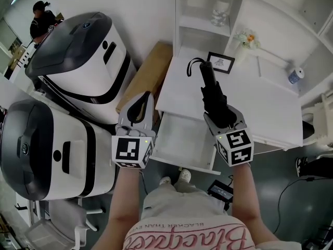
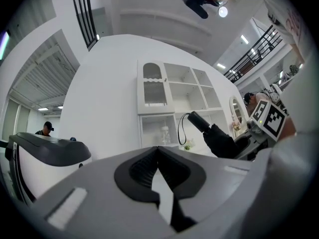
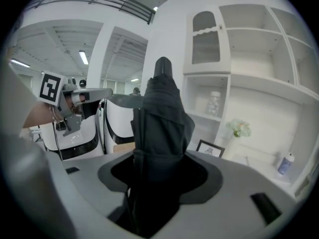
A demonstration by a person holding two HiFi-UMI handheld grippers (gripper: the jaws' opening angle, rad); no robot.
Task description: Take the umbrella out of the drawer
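A folded black umbrella (image 1: 212, 90) with a wrist loop is in the air above the white desk (image 1: 260, 105), handle end pointing away from me. My right gripper (image 1: 225, 120) is shut on its fabric body; the right gripper view has the umbrella (image 3: 162, 118) filling the space between the jaws. The white drawer (image 1: 179, 139) under the desk's front edge stands pulled out, its floor bare. My left gripper (image 1: 145, 99) hovers left of the drawer, shut on nothing. From the left gripper (image 2: 158, 151) I see the umbrella (image 2: 219, 136) held at the right.
Two large white-and-black machines (image 1: 78, 51) (image 1: 47, 150) stand at the left. A wooden board (image 1: 151, 72) leans beside the desk. A picture frame (image 1: 220, 62), flowers (image 1: 248, 37), a jar (image 1: 220, 12) and a bottle (image 1: 295, 75) sit at the back. A person (image 1: 41, 20) stands far left.
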